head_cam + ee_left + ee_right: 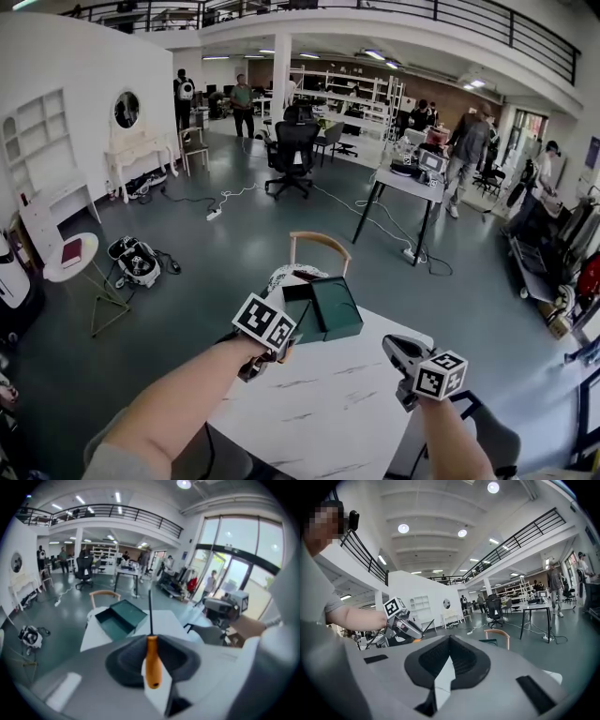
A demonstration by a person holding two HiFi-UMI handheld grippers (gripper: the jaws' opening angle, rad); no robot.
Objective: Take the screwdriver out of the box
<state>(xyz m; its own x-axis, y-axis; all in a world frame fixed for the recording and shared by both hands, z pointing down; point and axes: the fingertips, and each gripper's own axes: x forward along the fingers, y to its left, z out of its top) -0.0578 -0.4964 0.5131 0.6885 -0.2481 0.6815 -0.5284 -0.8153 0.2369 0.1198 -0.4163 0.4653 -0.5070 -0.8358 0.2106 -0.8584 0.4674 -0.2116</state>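
The left hand-held gripper is clamped on the screwdriver. Its dark pads pinch the top of the orange handle, the handle's rounded butt points back toward the camera, and the thin dark shaft sticks straight out ahead past the jaw tips. The screwdriver is clear of the box and is held above the white, faintly veined table, on the near side of the box. The box is dark green and lies open at the far end of the table, with its lid folded back beside the tray. A wooden-backed chair stands just behind it. The right hand-held gripper has its jaws closed tip to tip with nothing between them, and it is held over the table's right edge, well apart from the box. Each gripper carries a marker cube, the left cube and the right cube. Both are printed with black-and-white square code patterns, not letters. No lettering can be made out on the box or on the screwdriver handle.
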